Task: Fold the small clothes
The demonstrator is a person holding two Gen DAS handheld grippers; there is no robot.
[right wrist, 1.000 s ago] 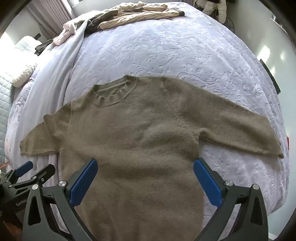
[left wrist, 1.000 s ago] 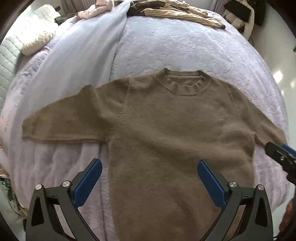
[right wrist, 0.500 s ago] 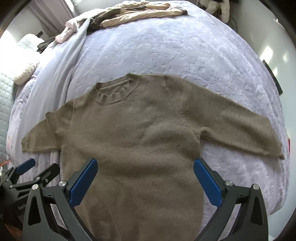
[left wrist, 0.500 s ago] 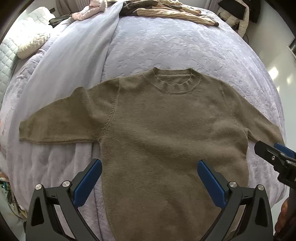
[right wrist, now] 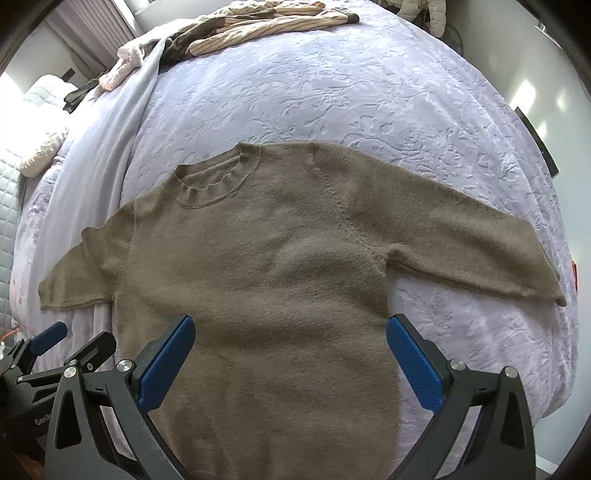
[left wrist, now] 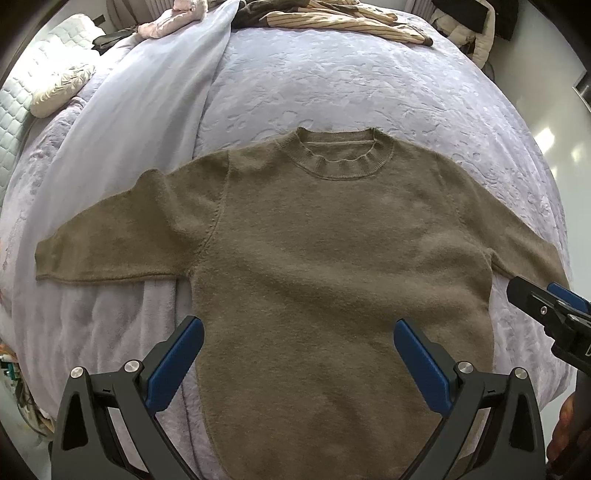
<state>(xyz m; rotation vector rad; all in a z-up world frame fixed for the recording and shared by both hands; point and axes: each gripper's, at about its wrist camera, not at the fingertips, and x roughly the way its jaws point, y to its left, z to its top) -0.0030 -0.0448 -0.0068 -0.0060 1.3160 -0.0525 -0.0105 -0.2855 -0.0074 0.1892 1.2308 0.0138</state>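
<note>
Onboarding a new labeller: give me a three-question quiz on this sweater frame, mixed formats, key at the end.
1. True or false: the olive-brown sweater lies flat with both sleeves spread out.
2. Multiple choice: the left gripper is A) open above the sweater, B) shut on a sleeve, C) shut on the collar.
3. Fill in: the striped garment lies at the bed's ___ end, beyond the sweater's ribbed collar.

Key: 1 true. 2 A; the right gripper is open too. 3 far.
</note>
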